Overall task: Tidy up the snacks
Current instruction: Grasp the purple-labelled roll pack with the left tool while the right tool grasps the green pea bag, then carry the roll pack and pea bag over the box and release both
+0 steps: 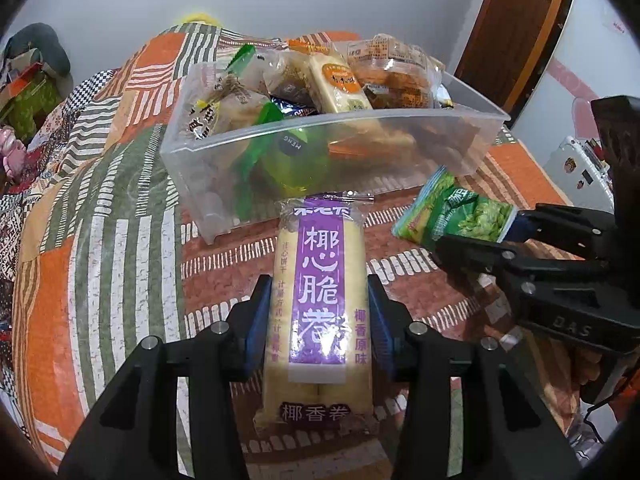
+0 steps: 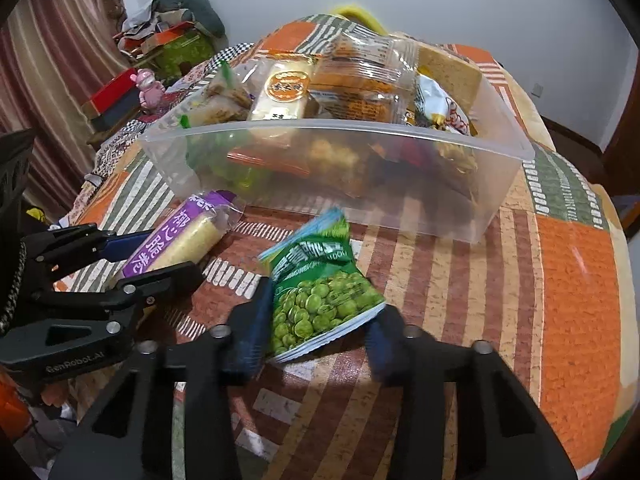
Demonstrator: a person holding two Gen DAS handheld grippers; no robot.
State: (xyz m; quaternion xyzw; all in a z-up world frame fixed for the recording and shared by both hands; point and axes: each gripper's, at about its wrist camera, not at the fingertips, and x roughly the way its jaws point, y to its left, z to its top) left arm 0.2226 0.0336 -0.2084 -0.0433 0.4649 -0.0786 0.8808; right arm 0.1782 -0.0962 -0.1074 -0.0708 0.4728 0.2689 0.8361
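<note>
A clear plastic bin [image 1: 340, 144] stands on the patchwork cloth and holds several wrapped snacks; it also shows in the right wrist view [image 2: 360, 184]. My left gripper [image 1: 320, 312] is shut on a purple-labelled coconut roll packet [image 1: 320, 280], held just in front of the bin. My right gripper [image 2: 320, 320] is shut on a green pea bag [image 2: 320, 292], also in front of the bin. In the left wrist view the right gripper [image 1: 480, 236] holds the pea bag [image 1: 456, 212] at the right. In the right wrist view the left gripper [image 2: 148, 256] holds the roll packet [image 2: 180, 240] at the left.
The orange, green and white patchwork cloth [image 2: 560, 280] covers the surface. Boxes and a pink toy [image 2: 148, 88] sit at the far left. A wooden door [image 1: 516, 32] and a white wall lie behind the bin.
</note>
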